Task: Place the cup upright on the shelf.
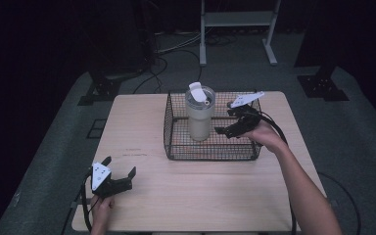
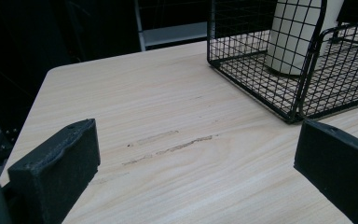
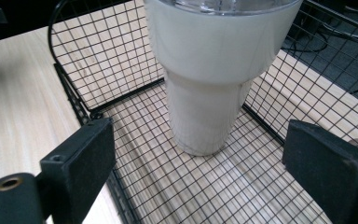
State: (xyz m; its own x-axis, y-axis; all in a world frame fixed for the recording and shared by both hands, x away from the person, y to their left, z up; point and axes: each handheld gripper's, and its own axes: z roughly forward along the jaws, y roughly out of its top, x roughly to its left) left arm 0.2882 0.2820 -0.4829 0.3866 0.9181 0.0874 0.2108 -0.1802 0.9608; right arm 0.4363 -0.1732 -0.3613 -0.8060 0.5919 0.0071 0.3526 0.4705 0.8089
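**Tumbler in basket, not yet gripped**

Early stage, by the look of it: cream tumbler [image 1: 199, 117] standing upright inside wire basket [image 1: 210, 154], far centre of table [image 1: 186, 196]. Right gripper [image 1: 231, 122] poised just right of tumbler, jaws spread wide, nothing held, cup dead ahead between them. Left gripper [image 1: 120, 171] parked near-left, well apart, also open and empty. Grasp and lift remaining

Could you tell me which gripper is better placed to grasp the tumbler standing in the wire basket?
The right gripper: it hangs open inside the basket, jaws aimed at the tumbler. The left gripper sits open near the table's front edge.
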